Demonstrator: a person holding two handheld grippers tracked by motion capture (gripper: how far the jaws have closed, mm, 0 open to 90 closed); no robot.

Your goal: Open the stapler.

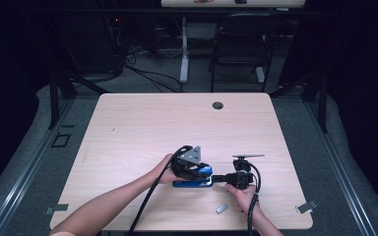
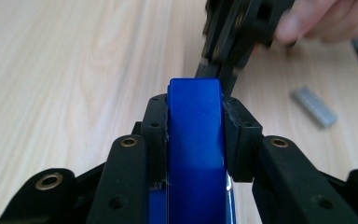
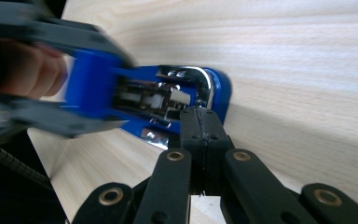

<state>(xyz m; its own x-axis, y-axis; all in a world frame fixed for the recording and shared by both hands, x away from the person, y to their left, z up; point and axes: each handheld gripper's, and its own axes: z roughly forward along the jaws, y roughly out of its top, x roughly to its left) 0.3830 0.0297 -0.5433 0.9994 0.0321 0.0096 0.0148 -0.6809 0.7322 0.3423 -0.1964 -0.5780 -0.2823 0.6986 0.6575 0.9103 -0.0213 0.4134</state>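
The pale wooden bench carries a blue stapler near its front edge, lid raised so the metal staple channel and white pusher inside lie exposed. The left claw is clenched on the stapler's blue top, while the right claw, jaws pressed together with nothing between, has its tips at the stapler's front end. A grey strip of staples lies just right of the stapler, nearer the front edge, and a dark round grommet sits far behind the stapler.

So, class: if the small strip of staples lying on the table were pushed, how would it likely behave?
The strip of staples lies flat on the smooth table, so it would probably slide, not roll. It looks small and thin, likely light, and might snap apart if pinched.
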